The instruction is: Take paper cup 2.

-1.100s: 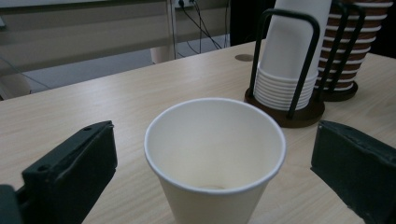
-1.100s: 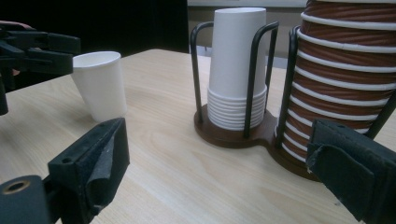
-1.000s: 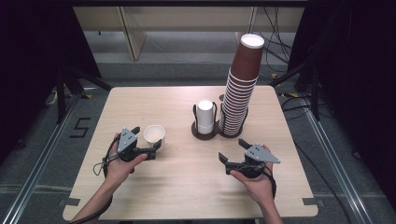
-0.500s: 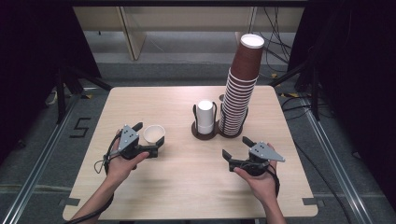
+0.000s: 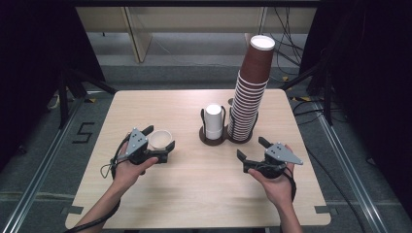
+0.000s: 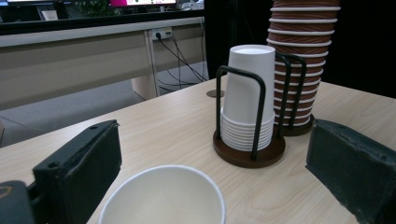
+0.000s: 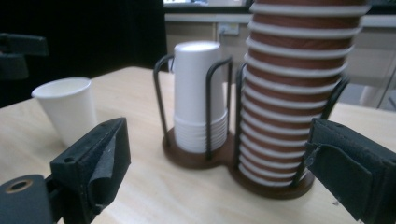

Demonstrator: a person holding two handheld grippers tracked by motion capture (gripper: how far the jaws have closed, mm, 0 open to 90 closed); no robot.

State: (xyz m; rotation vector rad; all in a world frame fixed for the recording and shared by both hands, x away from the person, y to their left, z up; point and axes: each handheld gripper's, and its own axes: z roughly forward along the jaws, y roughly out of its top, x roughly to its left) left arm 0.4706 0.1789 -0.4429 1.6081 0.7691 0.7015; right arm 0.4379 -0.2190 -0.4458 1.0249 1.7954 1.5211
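Observation:
A single white paper cup [image 5: 161, 140] stands upright on the wooden table [image 5: 204, 194], left of centre. My left gripper [image 5: 159, 144] is open with its jaws either side of that cup; in the left gripper view the cup's rim [image 6: 163, 196] sits between the wide-apart jaws. A dark two-slot holder [image 5: 216, 140] carries a short stack of upside-down white cups [image 5: 214, 119] and a tall, slightly leaning stack of brown cups [image 5: 250, 92]. My right gripper [image 5: 251, 148] is open and holds nothing, just in front of the holder, facing both stacks [image 7: 198, 88].
The table's front edge is close to the person's forearms. Dark cables and stand legs [image 5: 311, 82] lie on the floor to the right, and a pale desk [image 5: 194, 19] stands behind the table.
The right gripper has shifted slightly to the right. The left gripper and the white cup stay where they were.

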